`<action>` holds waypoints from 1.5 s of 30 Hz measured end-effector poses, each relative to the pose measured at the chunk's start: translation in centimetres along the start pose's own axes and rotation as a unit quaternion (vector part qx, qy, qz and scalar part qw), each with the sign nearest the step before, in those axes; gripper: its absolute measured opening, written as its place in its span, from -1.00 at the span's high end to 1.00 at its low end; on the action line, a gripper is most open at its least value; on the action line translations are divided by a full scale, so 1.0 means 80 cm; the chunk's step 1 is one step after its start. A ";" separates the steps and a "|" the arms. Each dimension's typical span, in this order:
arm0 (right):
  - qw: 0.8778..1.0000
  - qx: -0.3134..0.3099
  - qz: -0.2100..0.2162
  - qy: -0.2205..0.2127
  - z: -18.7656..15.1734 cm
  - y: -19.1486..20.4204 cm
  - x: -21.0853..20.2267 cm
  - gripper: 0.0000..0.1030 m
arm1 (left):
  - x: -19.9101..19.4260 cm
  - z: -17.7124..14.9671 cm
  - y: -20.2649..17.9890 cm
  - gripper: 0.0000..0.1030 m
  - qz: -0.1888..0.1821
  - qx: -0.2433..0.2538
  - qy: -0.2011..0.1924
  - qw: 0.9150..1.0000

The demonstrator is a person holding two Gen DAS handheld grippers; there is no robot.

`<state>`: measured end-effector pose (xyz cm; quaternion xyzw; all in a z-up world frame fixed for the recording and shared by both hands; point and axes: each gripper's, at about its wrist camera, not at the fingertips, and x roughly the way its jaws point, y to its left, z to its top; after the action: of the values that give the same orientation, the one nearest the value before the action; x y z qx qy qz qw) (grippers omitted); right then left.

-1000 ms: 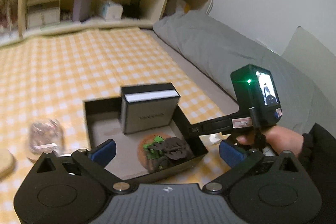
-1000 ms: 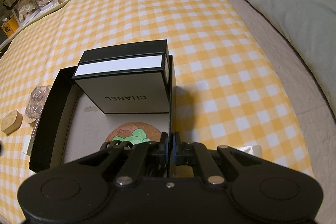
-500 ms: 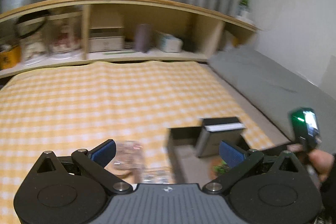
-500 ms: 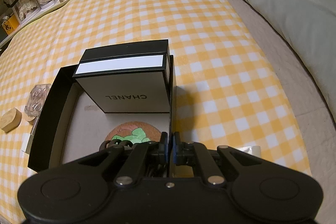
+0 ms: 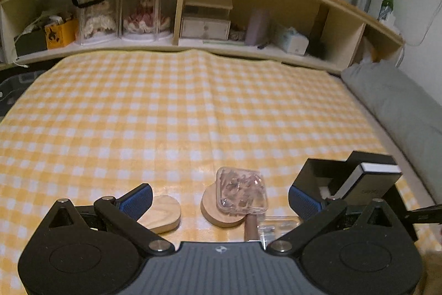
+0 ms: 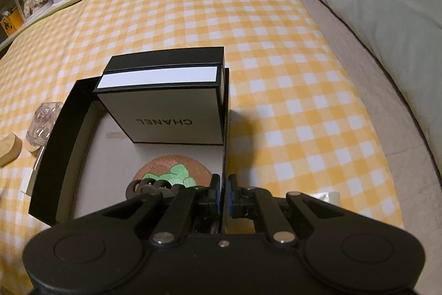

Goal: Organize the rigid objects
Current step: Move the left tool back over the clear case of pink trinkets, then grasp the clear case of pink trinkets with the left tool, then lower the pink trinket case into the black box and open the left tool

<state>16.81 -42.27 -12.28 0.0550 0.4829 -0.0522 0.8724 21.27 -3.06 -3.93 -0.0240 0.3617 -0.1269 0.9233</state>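
The right gripper (image 6: 223, 194) has its jaws pinched on the right wall of the black tray (image 6: 225, 112). The left gripper (image 5: 219, 195) stands wide open and empty, with the clear plastic case (image 5: 241, 190) lying between its jaws atop a wooden disc (image 5: 218, 212).

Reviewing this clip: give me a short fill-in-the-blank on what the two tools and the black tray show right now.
1. The right tool is shut on the black tray's right ____.
2. The white box standing in the tray reads ____.
3. The left tool is ____ and holds nothing.
4. The clear plastic case rests on a round ____ disc.

Missing: wall; CHANEL; open; wooden
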 end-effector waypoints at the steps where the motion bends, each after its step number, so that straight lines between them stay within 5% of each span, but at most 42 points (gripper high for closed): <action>1: 1.000 -0.001 0.002 0.000 0.000 0.000 0.000 0.88 | 0.009 -0.001 -0.002 -1.00 0.002 0.001 0.002 1.000; 16: 1.000 -0.011 -0.003 0.006 0.001 0.002 0.007 0.87 | 0.119 -0.021 -0.063 -0.98 0.030 0.025 0.002 0.999; 24: 1.000 -0.014 -0.002 0.005 0.000 0.004 0.009 0.81 | 0.158 -0.036 -0.070 -0.76 0.051 0.042 0.029 0.997; 33: 1.000 -0.015 -0.002 0.004 0.000 0.005 0.010 0.81 | 0.163 -0.031 -0.063 -0.46 0.061 0.040 0.019 0.997; 38: 1.000 -0.015 -0.003 0.004 0.000 0.006 0.010 0.86 | 0.158 -0.026 -0.060 -0.46 0.064 0.015 0.022 0.998; 45: 1.000 -0.017 -0.007 0.004 0.002 0.002 0.013 0.92 | 0.116 0.006 -0.072 -0.46 0.016 -0.033 -0.011 0.999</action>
<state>17.52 -42.13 -13.06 0.0368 0.4877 -0.0500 0.8708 26.89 -10.97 -8.92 -0.0503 0.3562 -0.1002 0.9277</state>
